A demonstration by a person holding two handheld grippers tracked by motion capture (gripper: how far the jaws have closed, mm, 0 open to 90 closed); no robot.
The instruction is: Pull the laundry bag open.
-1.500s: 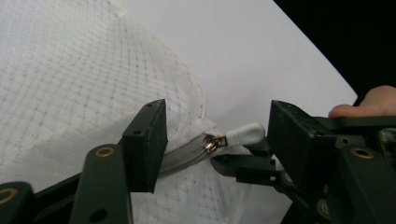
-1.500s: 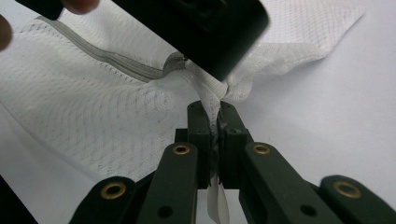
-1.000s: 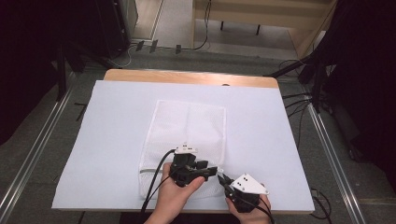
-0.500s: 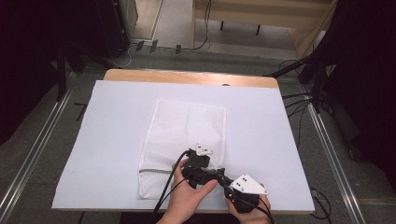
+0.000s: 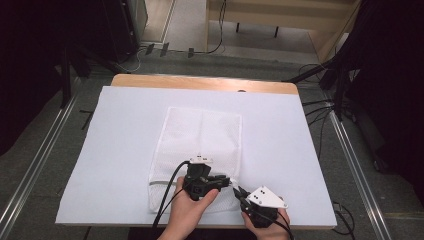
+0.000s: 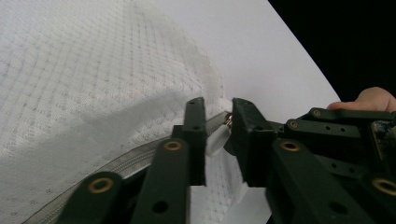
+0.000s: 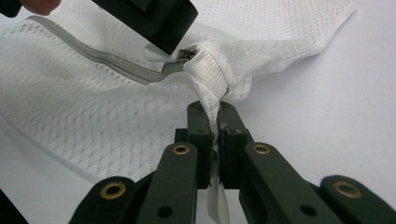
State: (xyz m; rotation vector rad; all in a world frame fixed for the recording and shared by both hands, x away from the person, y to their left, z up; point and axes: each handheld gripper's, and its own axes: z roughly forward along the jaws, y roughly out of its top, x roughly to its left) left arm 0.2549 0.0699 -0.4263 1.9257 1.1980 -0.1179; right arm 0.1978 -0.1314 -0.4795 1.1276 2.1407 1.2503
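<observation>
The mesh bag lies flat in the middle of the white sheet, and the step in hand looks like working its zipper. The right gripper pinches the bag's corner, while the left gripper, its jaws having just been closing, brackets the zipper pull at that corner without yet squeezing it. Next it likely must clamp the pull and draw it along the zipper, away from the held corner.

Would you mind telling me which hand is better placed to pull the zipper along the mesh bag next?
Left. The left claw has just been closing around the zipper pull, though contact is unclear. The right claw is shut on the mesh bag corner, anchoring it.
</observation>
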